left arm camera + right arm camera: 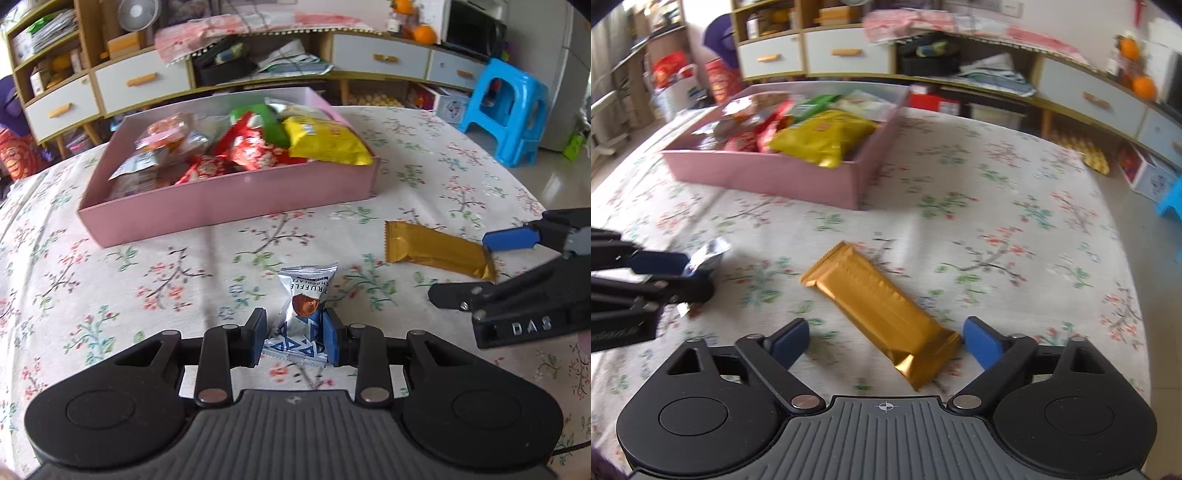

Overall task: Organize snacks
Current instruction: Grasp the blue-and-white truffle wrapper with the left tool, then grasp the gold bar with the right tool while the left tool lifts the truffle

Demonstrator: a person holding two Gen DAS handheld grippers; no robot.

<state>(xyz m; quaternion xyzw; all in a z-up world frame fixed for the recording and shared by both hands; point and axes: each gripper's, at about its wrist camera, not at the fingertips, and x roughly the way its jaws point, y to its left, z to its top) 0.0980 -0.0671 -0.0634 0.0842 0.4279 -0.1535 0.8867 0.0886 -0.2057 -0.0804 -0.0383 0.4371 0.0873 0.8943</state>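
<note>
On the floral table, my left gripper [295, 334] pinches the truffle packet [301, 314], my right gripper [884, 341] gapes around the gold bar [882, 310], both bound for the nearly full pink box [229, 206].

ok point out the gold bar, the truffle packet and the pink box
gold bar [882, 314], right wrist view, middle of the wrapper
truffle packet [304, 306], left wrist view, chocolate picture on its front
pink box [229, 206], left wrist view, near side wall

left wrist: low, close, faces pink box [229, 206] | right wrist: same, angled left | shared: floral tablecloth [997, 206]
</note>
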